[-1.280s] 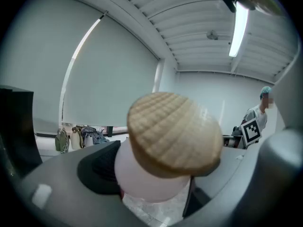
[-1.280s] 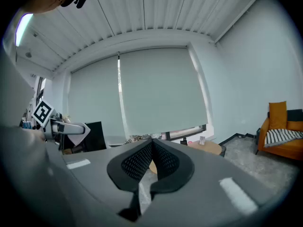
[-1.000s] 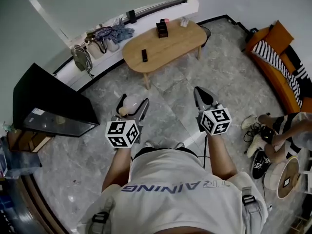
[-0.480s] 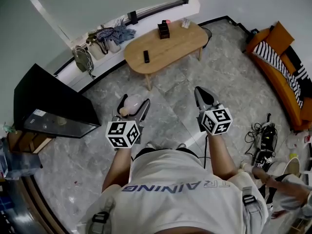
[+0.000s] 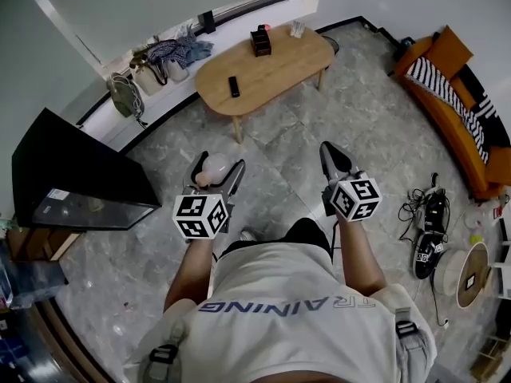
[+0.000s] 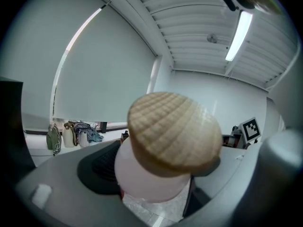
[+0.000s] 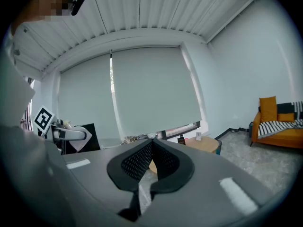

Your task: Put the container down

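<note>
My left gripper [image 5: 214, 171] is shut on a pale pink container [image 5: 216, 166] with a ribbed tan lid [image 6: 173, 133], carried at waist height over the grey floor. In the left gripper view the container [image 6: 151, 181] fills the gap between the black pads and tilts toward the camera. The right gripper [image 5: 330, 156] is shut with nothing in it; its pads [image 7: 161, 162] meet at the tips. An oval wooden table [image 5: 263, 70] stands ahead, well beyond both grippers.
On the table sit a dark remote [image 5: 233, 86], a black box [image 5: 261, 41] and a small glass [image 5: 298, 29]. A black cabinet [image 5: 72, 174] is at the left, an orange sofa [image 5: 459, 110] at the right. Bags [image 5: 136, 82] lie by the wall; cables and shoes [image 5: 427, 230] lie on the floor.
The person seated at the right edge has left the view. The view has shifted slightly, with the table now nearer the top. Both grippers hold the same pose.
</note>
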The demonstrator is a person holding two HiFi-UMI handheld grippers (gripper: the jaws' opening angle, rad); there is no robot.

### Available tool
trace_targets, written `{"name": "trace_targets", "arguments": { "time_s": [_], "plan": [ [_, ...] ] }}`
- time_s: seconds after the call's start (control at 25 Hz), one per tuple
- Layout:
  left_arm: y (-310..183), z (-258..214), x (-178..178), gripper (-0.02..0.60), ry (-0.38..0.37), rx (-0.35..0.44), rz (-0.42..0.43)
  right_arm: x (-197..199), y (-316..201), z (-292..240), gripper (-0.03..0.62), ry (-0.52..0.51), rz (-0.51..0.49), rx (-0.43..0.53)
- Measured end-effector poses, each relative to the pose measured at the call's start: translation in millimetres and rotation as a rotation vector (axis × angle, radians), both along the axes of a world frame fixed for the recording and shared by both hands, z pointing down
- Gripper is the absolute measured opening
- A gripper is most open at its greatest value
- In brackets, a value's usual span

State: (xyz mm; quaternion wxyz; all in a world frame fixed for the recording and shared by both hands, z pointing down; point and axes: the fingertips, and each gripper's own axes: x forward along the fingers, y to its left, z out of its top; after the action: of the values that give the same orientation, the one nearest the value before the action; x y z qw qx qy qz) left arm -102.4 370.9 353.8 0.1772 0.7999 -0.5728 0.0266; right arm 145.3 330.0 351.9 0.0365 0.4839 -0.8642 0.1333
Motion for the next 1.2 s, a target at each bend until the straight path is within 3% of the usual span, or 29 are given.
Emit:
{"name": "trace_targets", "arguments": {
  "time_s": [0.28, 0.68, 0.92, 1.2],
  "plan": [
    [-22, 8, -3, 0.407, 0.012, -0.016, 0.022, -7, -14, 13, 0.014, 0.001, -0.005, -0.030],
    [-111, 6, 10, 0.406, -0.017, -0.025, -0.026, 0, -122, 12, 0.014, -0.035, -0.060, -0.018],
    [-187, -9, 51, 0.407, -0.033, -0.009, -0.047, 40, -202, 4, 0.014, -0.035, -0.082, -0.004],
    [-267, -6, 117, 0.407, -0.016, -0.003, -0.056, 124, -279, 13, 0.014, -0.015, -0.057, -0.030]
  ]
}}
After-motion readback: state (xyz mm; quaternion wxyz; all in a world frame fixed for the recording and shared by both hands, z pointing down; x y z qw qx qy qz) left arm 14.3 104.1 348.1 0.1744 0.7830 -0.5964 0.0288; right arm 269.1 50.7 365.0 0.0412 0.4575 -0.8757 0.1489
